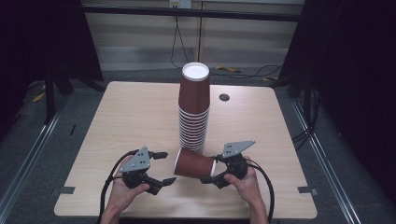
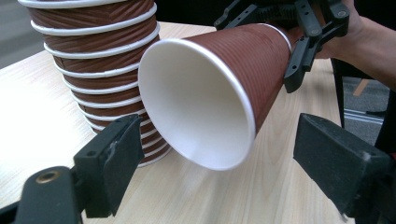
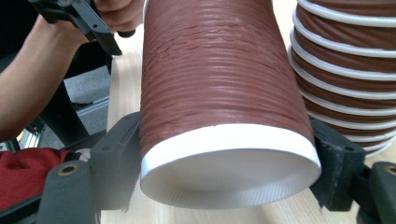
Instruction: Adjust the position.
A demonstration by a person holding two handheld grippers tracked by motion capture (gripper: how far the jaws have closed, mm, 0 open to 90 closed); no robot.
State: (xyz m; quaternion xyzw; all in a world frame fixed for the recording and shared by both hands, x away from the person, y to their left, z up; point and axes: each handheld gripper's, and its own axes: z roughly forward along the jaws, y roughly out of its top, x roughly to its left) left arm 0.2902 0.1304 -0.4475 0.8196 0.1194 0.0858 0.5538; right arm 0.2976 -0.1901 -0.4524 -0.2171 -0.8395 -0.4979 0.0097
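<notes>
Cup stack top cut off; count perhaps unreadable.

Ribbed brown paper cup, smooth white inside, matt pale wood table

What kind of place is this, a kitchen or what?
Probably a lab or recording room, not a kitchen: a bare wooden table between dark curtains, loose cables on the grey floor, and a stack of paper cups.

1. The single paper cup is brown and ribbed with a white rim and white inside; it lies tipped on its side, gripped at its base, its open mouth toward the left.
2. The stack of cups stands upside down on the tabletop just behind it.
</notes>
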